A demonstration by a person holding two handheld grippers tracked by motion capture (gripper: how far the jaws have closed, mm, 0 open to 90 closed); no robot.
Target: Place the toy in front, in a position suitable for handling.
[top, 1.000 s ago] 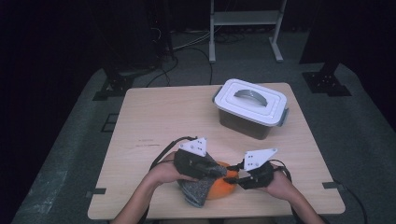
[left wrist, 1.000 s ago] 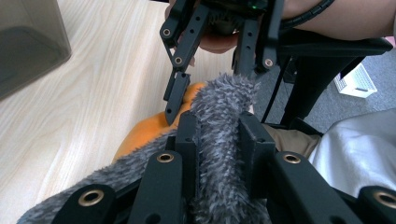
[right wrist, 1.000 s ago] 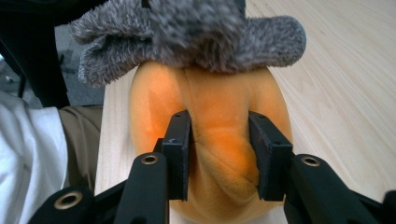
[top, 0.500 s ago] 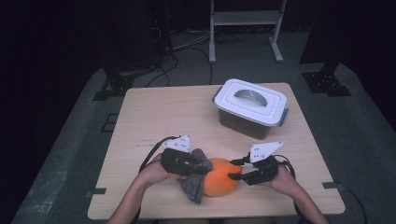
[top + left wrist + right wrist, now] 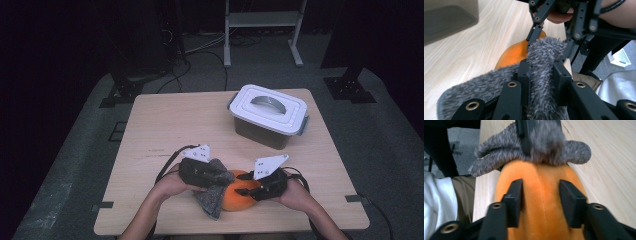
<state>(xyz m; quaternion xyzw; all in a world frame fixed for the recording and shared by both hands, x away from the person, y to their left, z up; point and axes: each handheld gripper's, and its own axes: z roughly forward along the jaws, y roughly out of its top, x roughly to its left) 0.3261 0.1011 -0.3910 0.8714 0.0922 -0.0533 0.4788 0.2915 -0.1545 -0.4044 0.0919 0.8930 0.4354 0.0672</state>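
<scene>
Your left gripper (image 5: 220, 176) is clamped on a fold of grey fuzzy cloth (image 5: 212, 192); in the left gripper view the jaws stand narrow with the cloth (image 5: 541, 75) pinched between them and more of it spilling out to the side. Your right gripper (image 5: 243, 184) has its jaws set either side of the orange plush (image 5: 237, 197), and those jaws have just been closing. In the right gripper view the pads (image 5: 515, 200) lie against the plush (image 5: 541, 202) on both flanks, part-way apart, with a raised band of the orange body between them.

You have the plush near the front edge of the table (image 5: 165, 125), between your two hands, with the cloth draped over its left side and touching it. The cloth (image 5: 504, 152) lies over the far end of the plush in the right gripper view, where the left gripper (image 5: 534, 135) comes down onto it. In the left gripper view the right gripper (image 5: 549, 32) reaches in from above, one jaw on each side of the cloth's tip.

Farther back on the right stands a lidded box (image 5: 269, 116), well apart from your hands, its white lid on and handle on top.
</scene>
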